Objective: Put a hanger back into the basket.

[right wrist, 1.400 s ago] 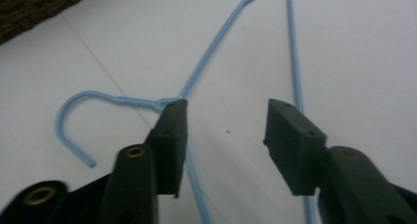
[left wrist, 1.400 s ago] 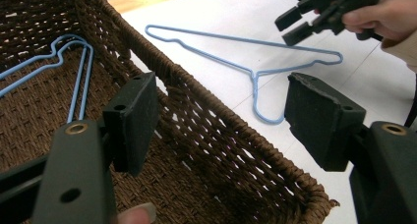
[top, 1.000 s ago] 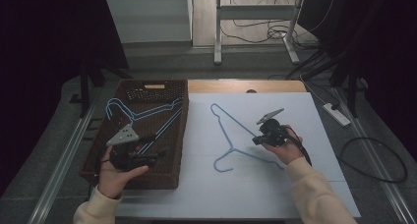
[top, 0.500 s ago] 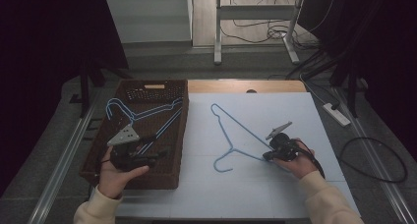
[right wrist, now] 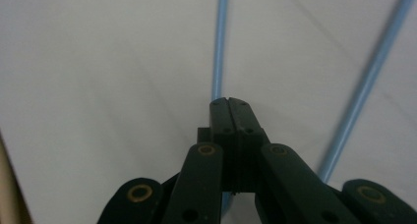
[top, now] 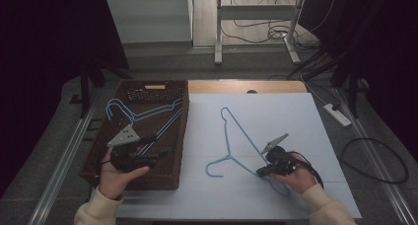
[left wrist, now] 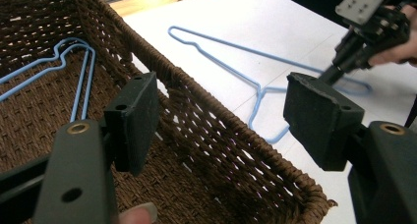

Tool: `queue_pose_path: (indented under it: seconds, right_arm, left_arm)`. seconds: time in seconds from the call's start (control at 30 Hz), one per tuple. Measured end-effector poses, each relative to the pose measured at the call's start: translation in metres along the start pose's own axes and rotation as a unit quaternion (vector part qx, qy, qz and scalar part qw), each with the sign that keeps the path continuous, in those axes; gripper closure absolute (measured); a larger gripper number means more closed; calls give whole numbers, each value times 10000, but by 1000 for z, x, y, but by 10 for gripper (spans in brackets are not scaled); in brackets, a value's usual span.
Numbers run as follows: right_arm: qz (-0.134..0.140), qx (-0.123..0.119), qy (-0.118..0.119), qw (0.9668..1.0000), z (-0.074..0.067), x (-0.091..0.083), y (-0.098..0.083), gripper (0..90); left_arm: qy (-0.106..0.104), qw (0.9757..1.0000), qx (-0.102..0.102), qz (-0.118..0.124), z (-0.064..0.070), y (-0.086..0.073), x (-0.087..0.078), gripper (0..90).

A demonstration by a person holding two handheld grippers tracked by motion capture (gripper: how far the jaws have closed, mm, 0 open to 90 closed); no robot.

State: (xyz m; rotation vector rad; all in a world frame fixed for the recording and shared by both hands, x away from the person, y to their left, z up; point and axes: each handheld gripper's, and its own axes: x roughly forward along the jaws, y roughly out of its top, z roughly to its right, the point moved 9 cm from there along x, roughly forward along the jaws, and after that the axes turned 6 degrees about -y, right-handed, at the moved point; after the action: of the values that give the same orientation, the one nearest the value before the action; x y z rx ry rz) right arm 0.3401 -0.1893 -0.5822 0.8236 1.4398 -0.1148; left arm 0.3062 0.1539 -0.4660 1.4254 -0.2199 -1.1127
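High view: your right claw [top: 261, 171] pinches the blue hanger [top: 231, 136] at its near end.
Its long wire runs away toward the basket [top: 180, 136]; your left claw [left wrist: 221, 111] gapes wide, empty.

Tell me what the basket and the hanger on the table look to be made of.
Basket: brown woven wicker or rattan, matte; the plaited strands and braided rim show.
Hanger on the table: thin wire, probably metal with a smooth light-blue coating; the slim round rod holds sharp bends, though the core isn't visible.
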Motion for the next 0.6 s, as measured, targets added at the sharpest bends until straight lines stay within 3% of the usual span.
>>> queue_pose_path:
  seconds: [0.1, 0.2, 0.23, 0.33, 0.37, 0.5, 0.6]
  right_arm:
    - [-8, -116, 139, 9998, -16, 3, 1, 900]
    - [-14, -245, 97, 9997, -25, 6, 3, 900]
    - [-5, -225, 363, 9991, -33, 8, 5, 900]
    - [-33, -408, 286, 9988, -41, 11, 8, 900]
    - [-17, -383, 447, 9983, -47, 13, 9, 900]
    - [-33, -506, 398, 9979, -51, 15, 13, 900]
    - [116, -444, 238, 9987, -40, 17, 24, 900]
  left_arm:
    - [-6, 10000, 0, -21, 0, -1, 1, 307]
    - [-7, 10000, 12, -20, 1, 0, 2, 307]
    - [-7, 10000, 13, -23, 1, 0, 2, 307]
    - [-4, 10000, 6, -21, 1, 0, 2, 307]
    - [1, 10000, 5, -25, 1, -1, 3, 307]
    - [-1, 10000, 11, -27, 1, -1, 3, 307]
    - [0, 10000, 7, -23, 1, -1, 3, 307]
